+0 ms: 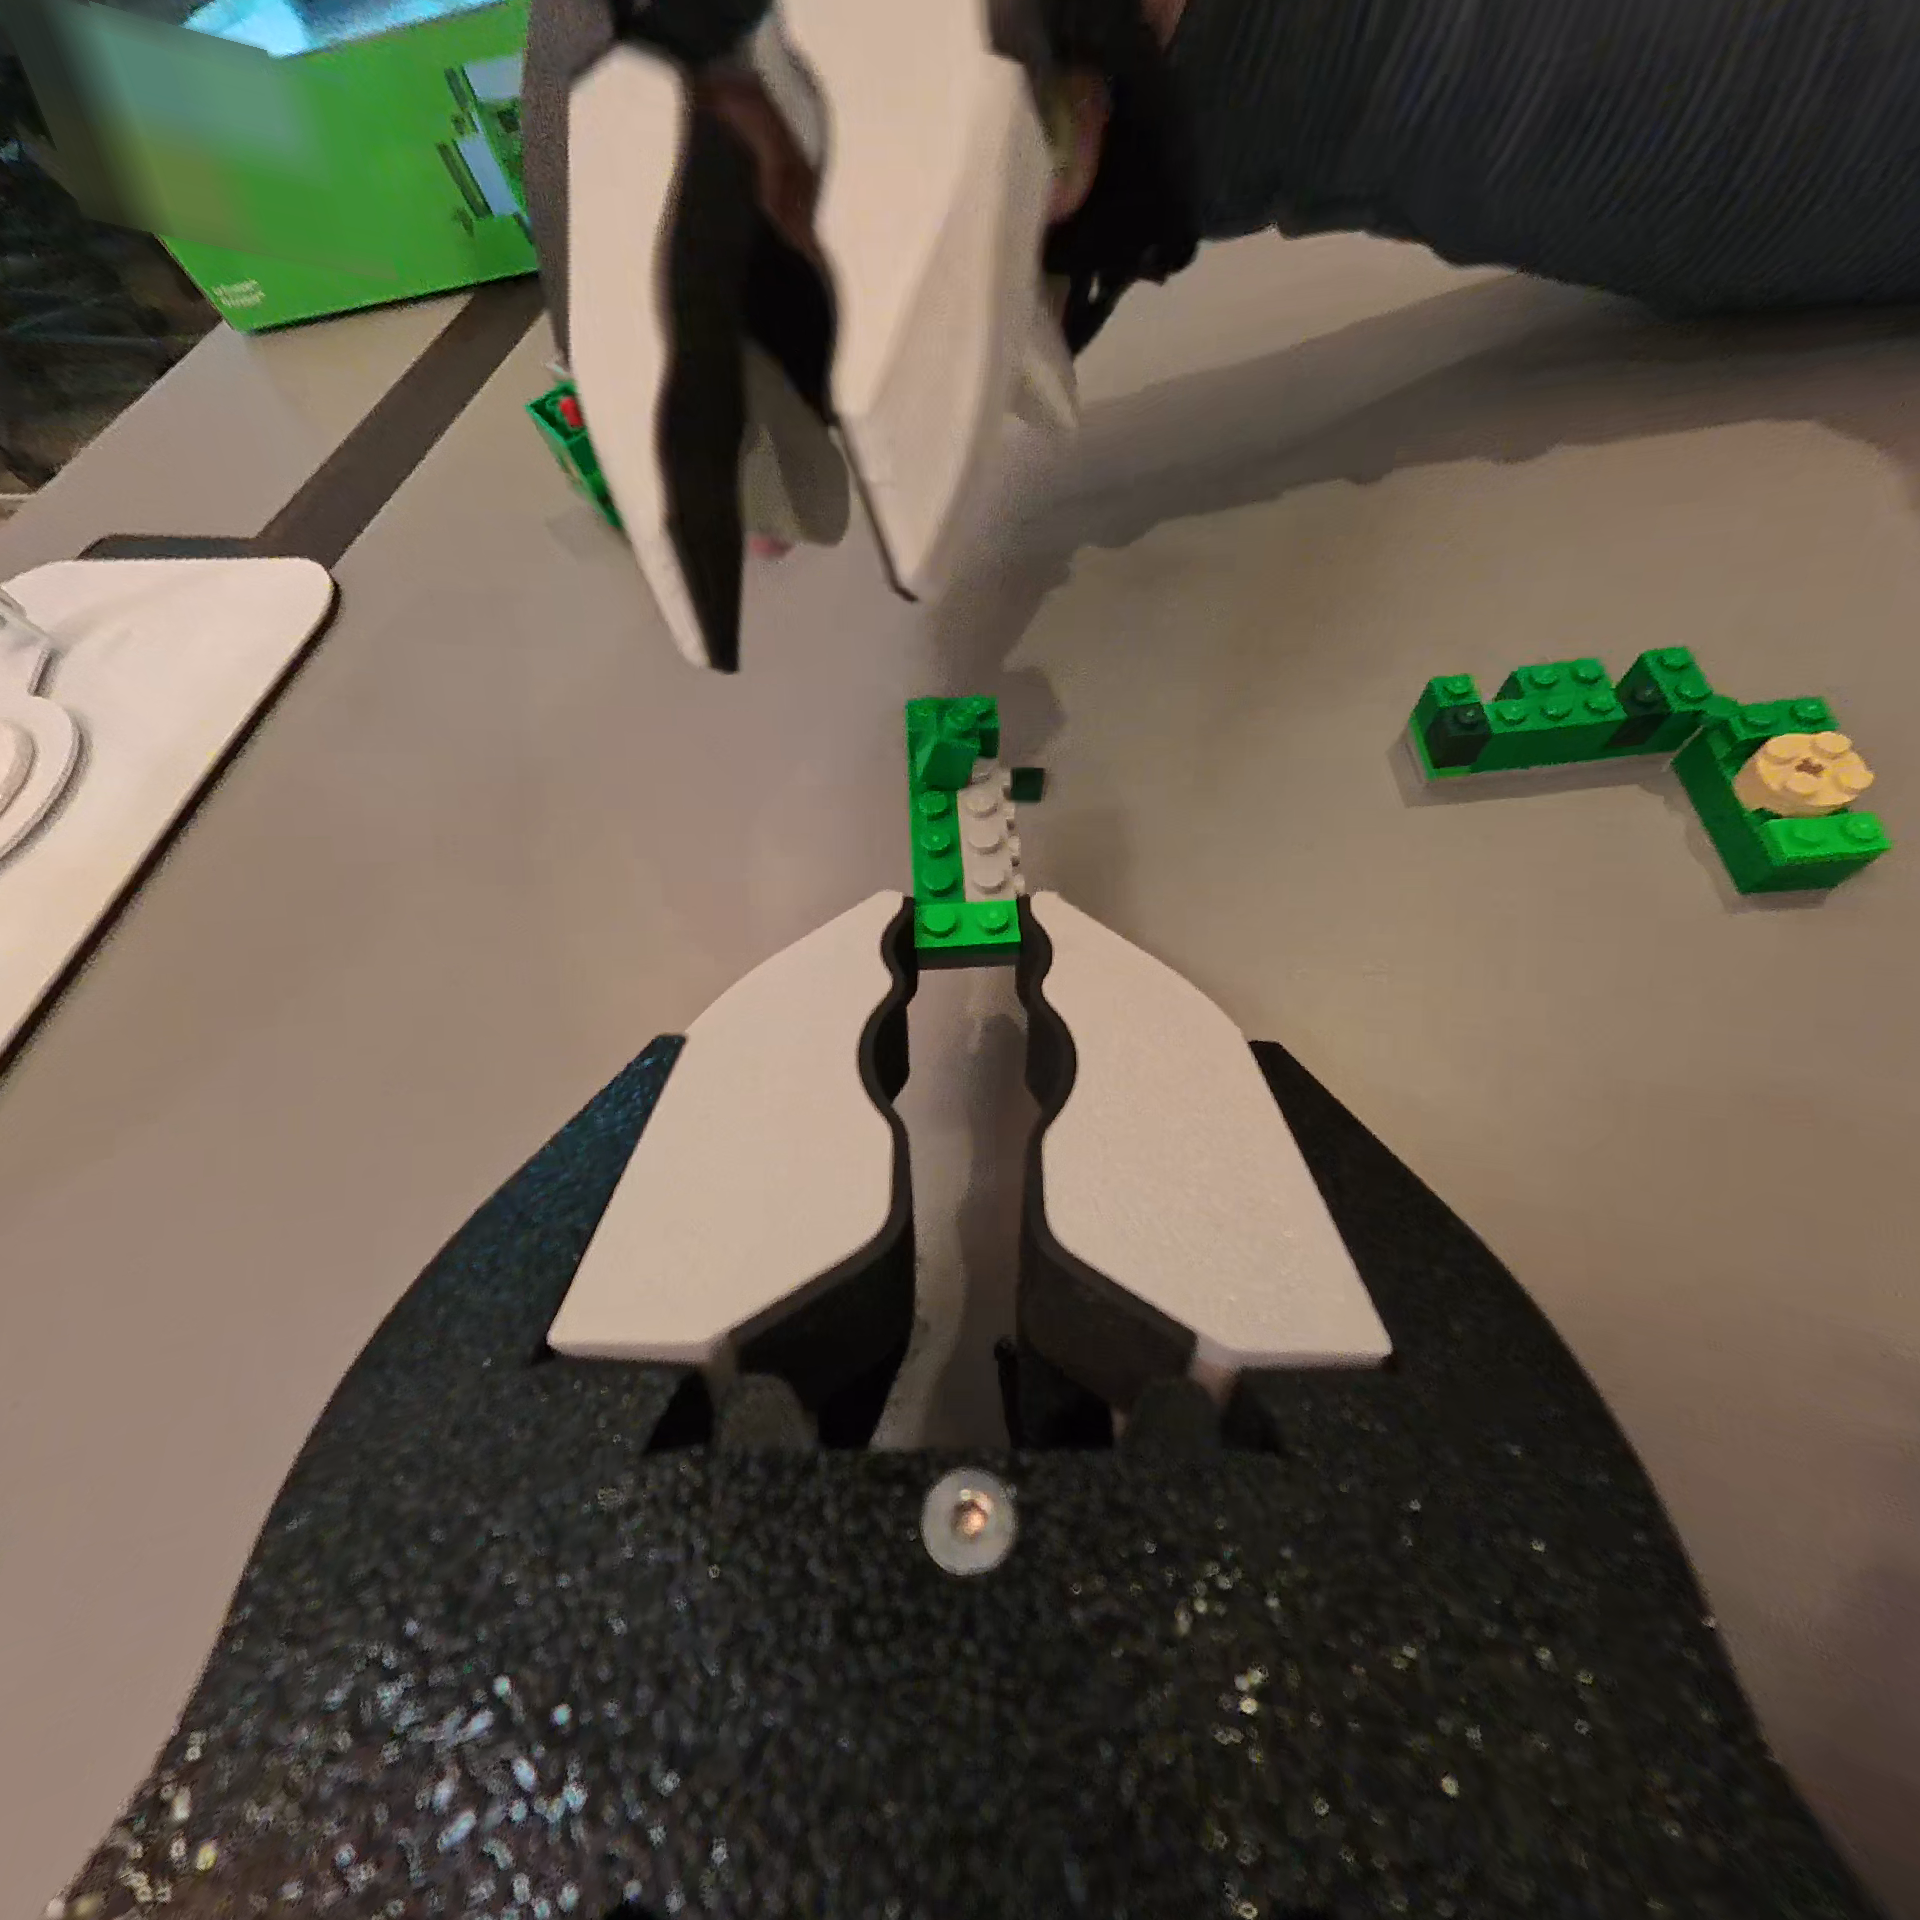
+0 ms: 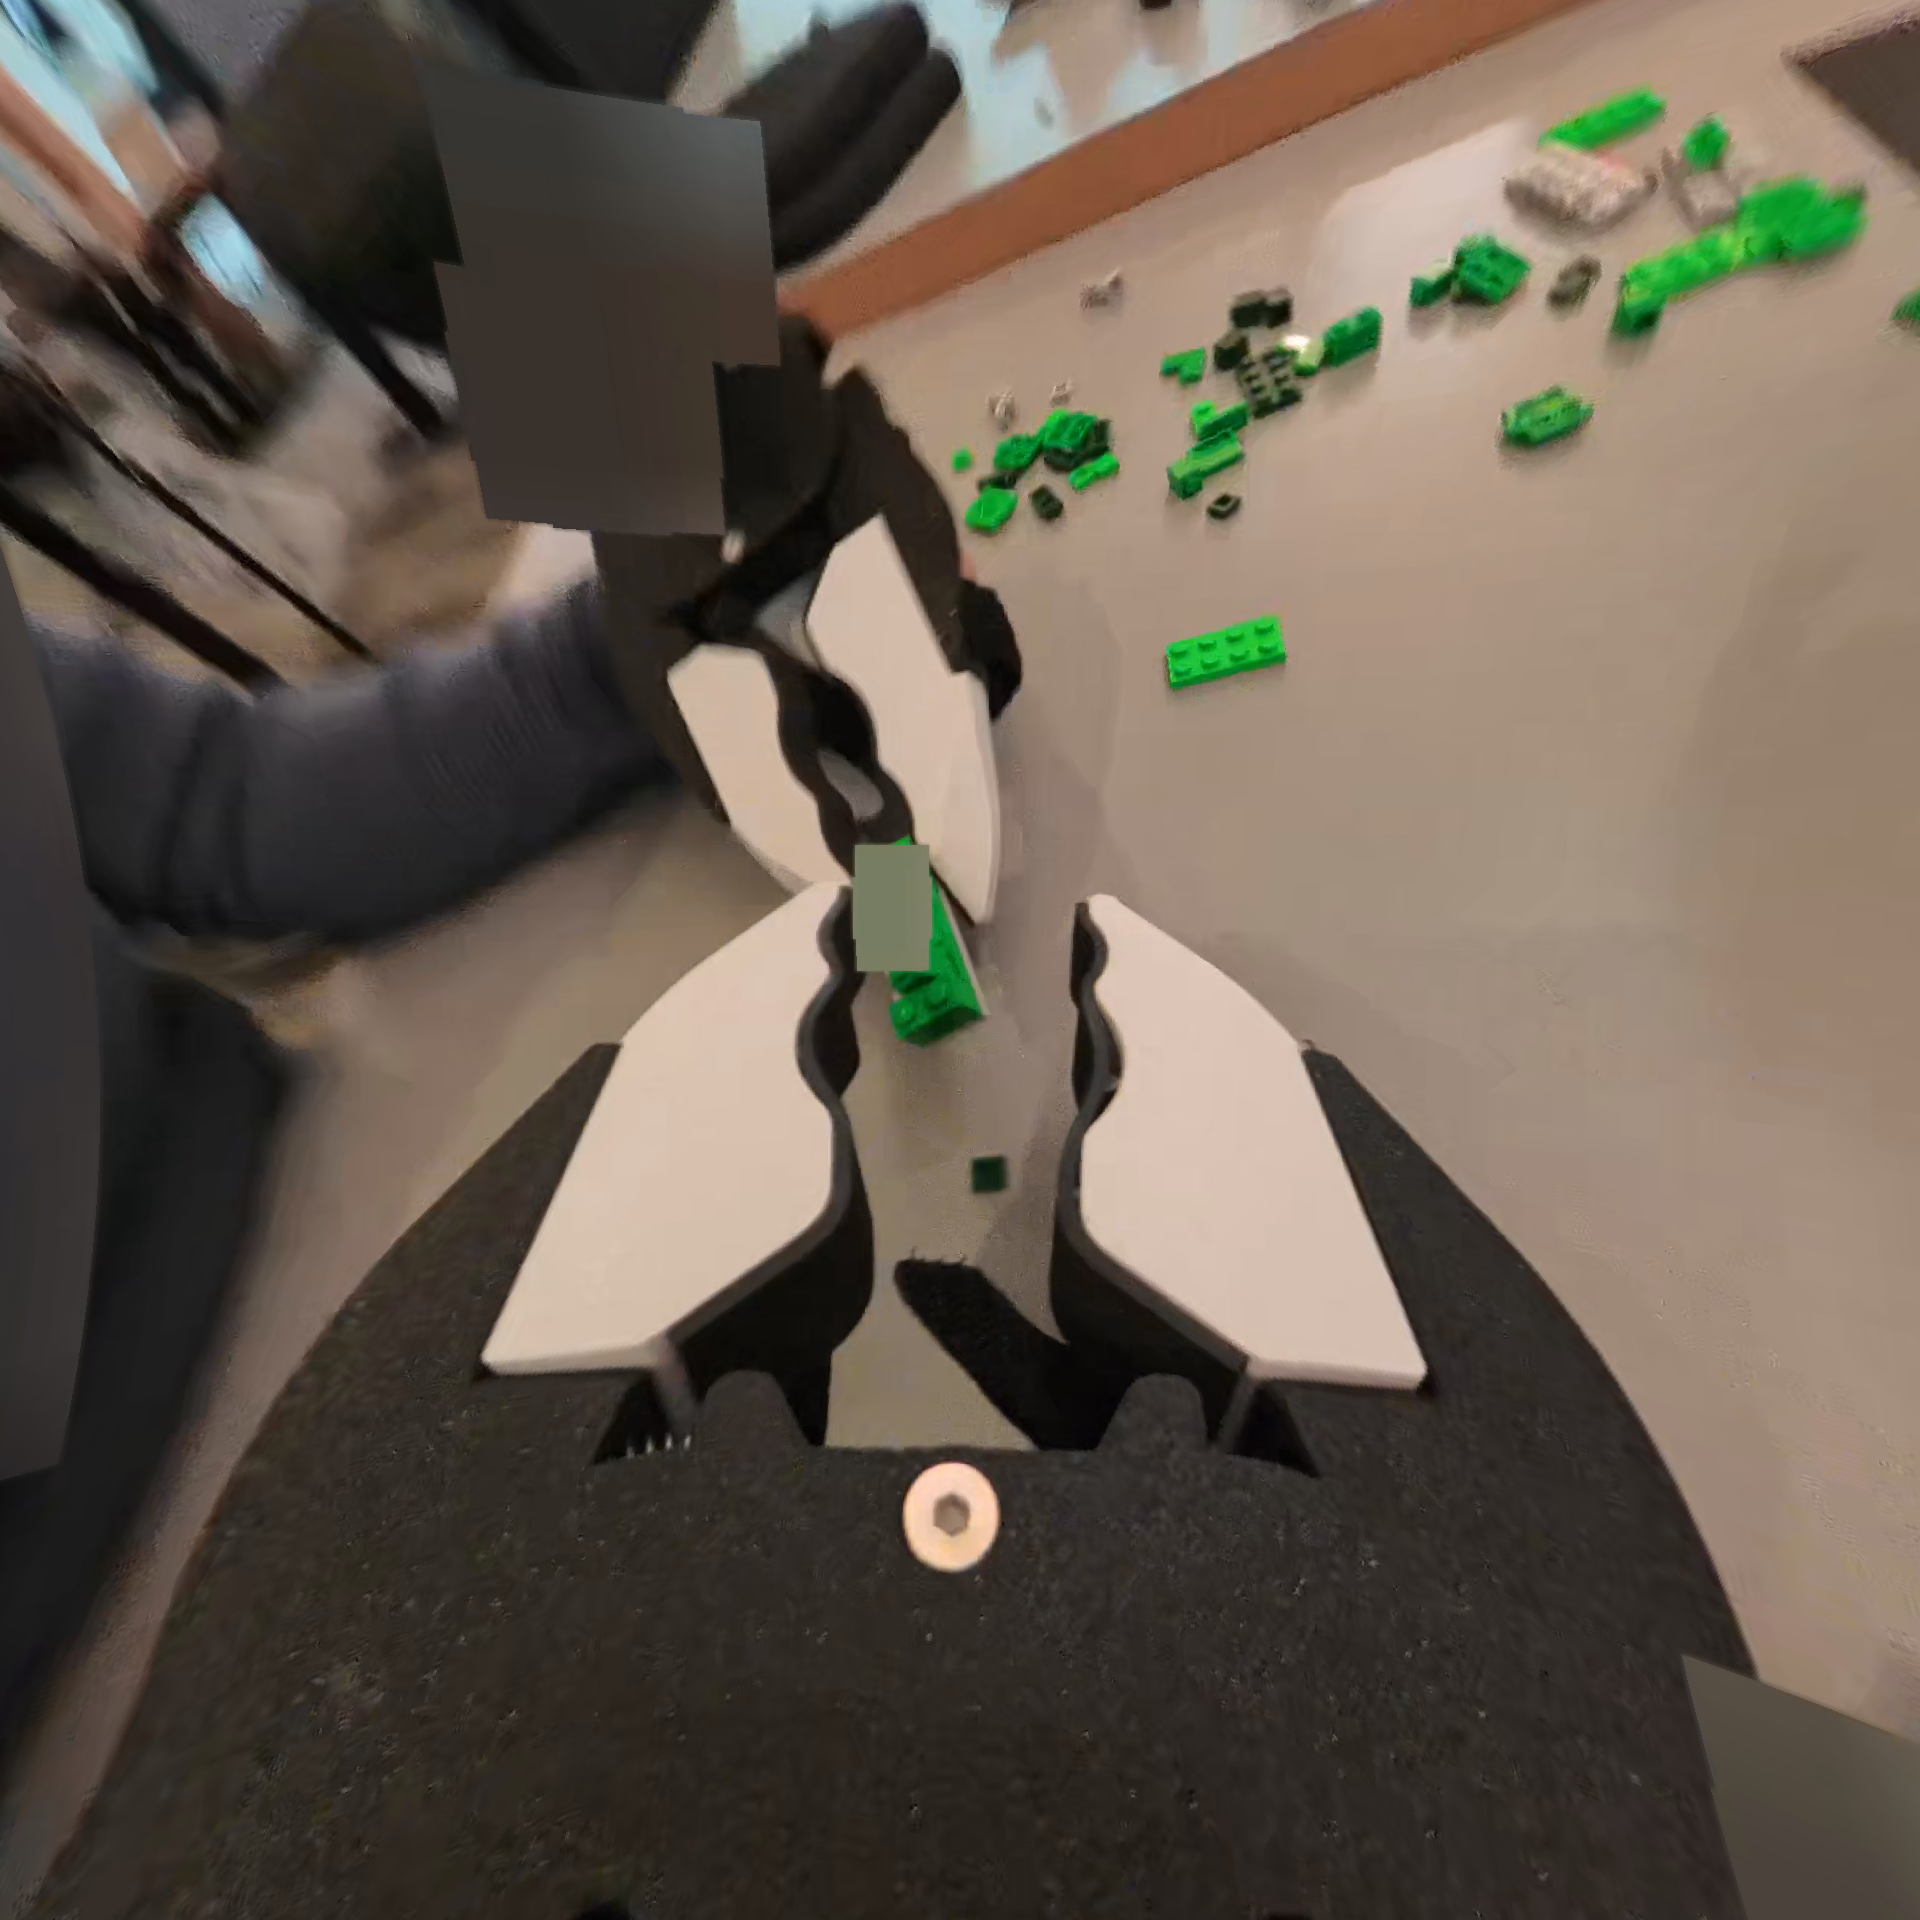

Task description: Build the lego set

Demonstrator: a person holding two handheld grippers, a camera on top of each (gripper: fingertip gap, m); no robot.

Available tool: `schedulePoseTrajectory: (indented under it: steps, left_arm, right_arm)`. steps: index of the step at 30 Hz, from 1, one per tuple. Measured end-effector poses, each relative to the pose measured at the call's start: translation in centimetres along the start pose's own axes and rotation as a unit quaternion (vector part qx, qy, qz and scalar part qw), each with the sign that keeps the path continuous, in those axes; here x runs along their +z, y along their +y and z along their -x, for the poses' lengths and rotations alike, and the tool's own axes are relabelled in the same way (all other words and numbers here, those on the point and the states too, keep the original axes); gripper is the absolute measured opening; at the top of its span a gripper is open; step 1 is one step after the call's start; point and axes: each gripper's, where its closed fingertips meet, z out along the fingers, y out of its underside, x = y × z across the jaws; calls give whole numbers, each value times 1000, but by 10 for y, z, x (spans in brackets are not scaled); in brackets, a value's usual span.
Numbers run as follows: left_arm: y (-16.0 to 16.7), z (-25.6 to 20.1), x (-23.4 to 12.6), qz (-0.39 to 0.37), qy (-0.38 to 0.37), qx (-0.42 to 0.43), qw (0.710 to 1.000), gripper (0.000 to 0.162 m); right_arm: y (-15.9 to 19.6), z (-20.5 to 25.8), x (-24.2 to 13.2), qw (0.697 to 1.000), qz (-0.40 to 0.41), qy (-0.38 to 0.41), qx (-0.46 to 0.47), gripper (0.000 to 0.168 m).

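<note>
My left gripper (image 1: pixel 966 940) is shut on the near end of a narrow green and grey brick strip (image 1: pixel 961 831), which lies along the grey table. The strip also shows in the right wrist view (image 2: pixel 935 1003), held by the left gripper's white fingers (image 2: pixel 966 790). My right gripper (image 2: pixel 956 914) is open and empty, its fingers either side of the strip's far end, and hangs tilted over it in the left wrist view (image 1: pixel 810 623). A tiny dark green piece (image 1: pixel 1029 781) lies on the table beside the strip, between the right gripper's fingers (image 2: pixel 988 1174).
An L-shaped green assembly (image 1: pixel 1652 769) with a tan round piece (image 1: pixel 1806 779) lies to the right. A green box (image 1: pixel 343 208) and a white tray (image 1: pixel 156 665) are at the left. Several loose green bricks (image 2: pixel 1247 384) and a green plate (image 2: pixel 1226 649) lie near the table's orange edge (image 2: pixel 1143 135). There is about 5 cm between the tips of the two grippers. It is some 5 cm from my left tips to the tiny dark green piece (image 1: pixel 1029 781). It turns up in the right wrist view (image 2: pixel 981 1173) as well.
</note>
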Motion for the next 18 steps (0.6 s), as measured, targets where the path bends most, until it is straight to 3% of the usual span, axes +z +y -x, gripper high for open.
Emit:
schedulePoseTrajectory:
  steps: [3,6,18]
  left_arm:
    - [1,-1,2,6,1,3,1000,17]
    - [0,0,2,4,-1,3,1000,17]
    - [-3,6,-1,-12,-22,4,1000,17]
  right_arm:
    - [6,-3,-1,988,-11,-67,141,52]
    - [20,-2,2,968,6,-117,222,56]
    - [22,2,13,948,1,-165,273,40]
